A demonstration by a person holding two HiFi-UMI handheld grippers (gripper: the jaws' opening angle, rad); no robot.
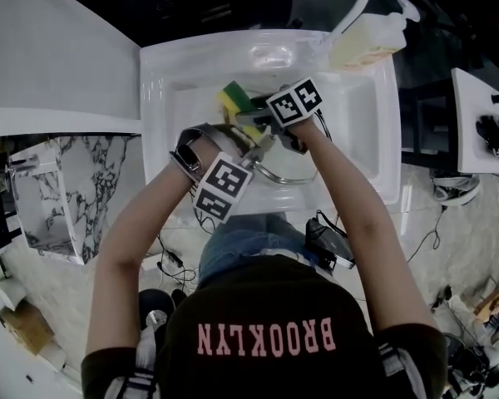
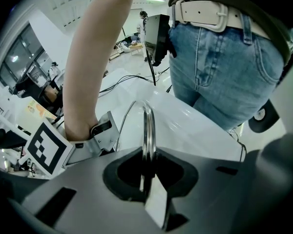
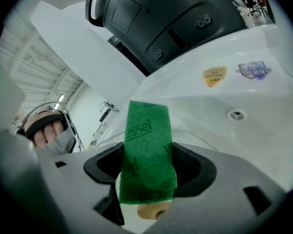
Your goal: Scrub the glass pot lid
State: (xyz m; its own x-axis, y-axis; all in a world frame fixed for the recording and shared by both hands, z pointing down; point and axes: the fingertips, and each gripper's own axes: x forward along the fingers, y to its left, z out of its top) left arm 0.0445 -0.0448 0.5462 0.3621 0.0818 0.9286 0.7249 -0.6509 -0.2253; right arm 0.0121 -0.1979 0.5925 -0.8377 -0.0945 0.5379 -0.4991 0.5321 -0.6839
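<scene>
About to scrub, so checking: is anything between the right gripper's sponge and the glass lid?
Nothing visible does: the sponge in the right gripper is close beside the glass lid, whose rim the left gripper grips.

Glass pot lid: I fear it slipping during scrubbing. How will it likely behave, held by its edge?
The glass pot lid is probably rigid: its metal-banded rim stands straight in the left gripper. Held only at that thin edge, it may pivot or slip when the sponge presses. Being glass above a hard sink, it would likely crack if dropped.
</scene>
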